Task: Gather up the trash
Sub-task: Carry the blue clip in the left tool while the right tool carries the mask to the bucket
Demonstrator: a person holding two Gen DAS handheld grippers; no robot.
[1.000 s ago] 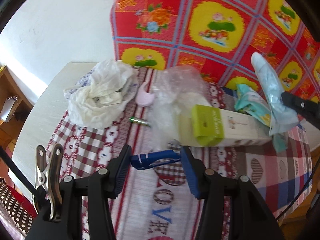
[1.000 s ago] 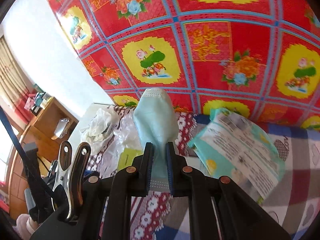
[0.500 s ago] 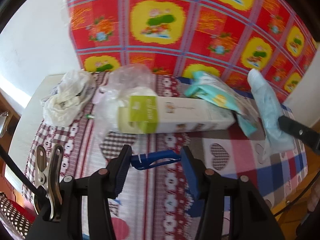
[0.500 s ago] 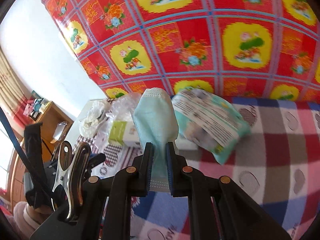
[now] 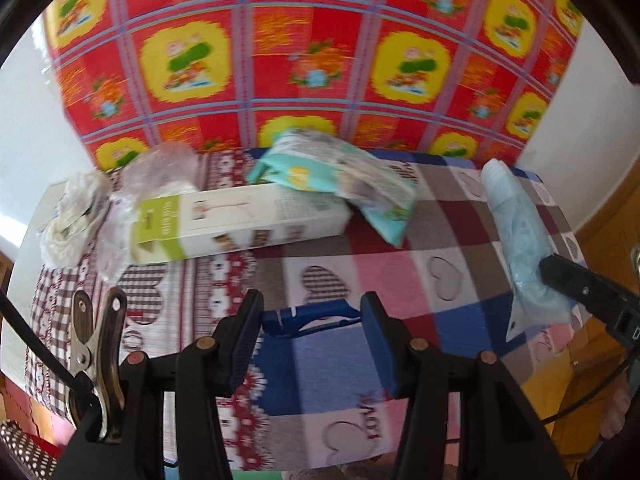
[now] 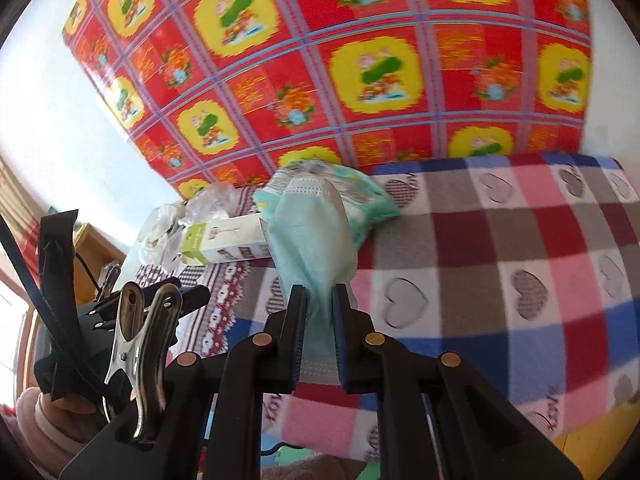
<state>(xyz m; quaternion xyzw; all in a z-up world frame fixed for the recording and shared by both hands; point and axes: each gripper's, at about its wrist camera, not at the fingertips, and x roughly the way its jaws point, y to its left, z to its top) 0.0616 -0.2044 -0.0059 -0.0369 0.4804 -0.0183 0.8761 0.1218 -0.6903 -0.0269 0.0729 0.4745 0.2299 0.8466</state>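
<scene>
My left gripper (image 5: 312, 302) hangs over the checked heart blanket (image 5: 400, 272) with a dark blue plastic piece (image 5: 320, 315) clamped crosswise between its pads. My right gripper (image 6: 319, 294) is shut on a pale blue-green face mask (image 6: 312, 232), which stands up from the jaws. The mask (image 5: 520, 240) also shows at the right of the left wrist view. On the blanket lie a long white and green box (image 5: 240, 224), a teal wipes packet (image 5: 340, 176), a clear plastic bag (image 5: 160, 168) and a crumpled white wad (image 5: 72, 216).
A red and yellow flowered cloth (image 5: 320, 60) covers the wall behind the table. Wooden furniture (image 6: 96, 248) stands past the table's left end. The blanket's right half (image 6: 520, 260) lies flat and bare, and its edge drops to a wooden floor (image 6: 592, 440).
Both grippers have swept to the right along the table, each keeping its load. The box, bag and white wad have slid toward the left of both views.
</scene>
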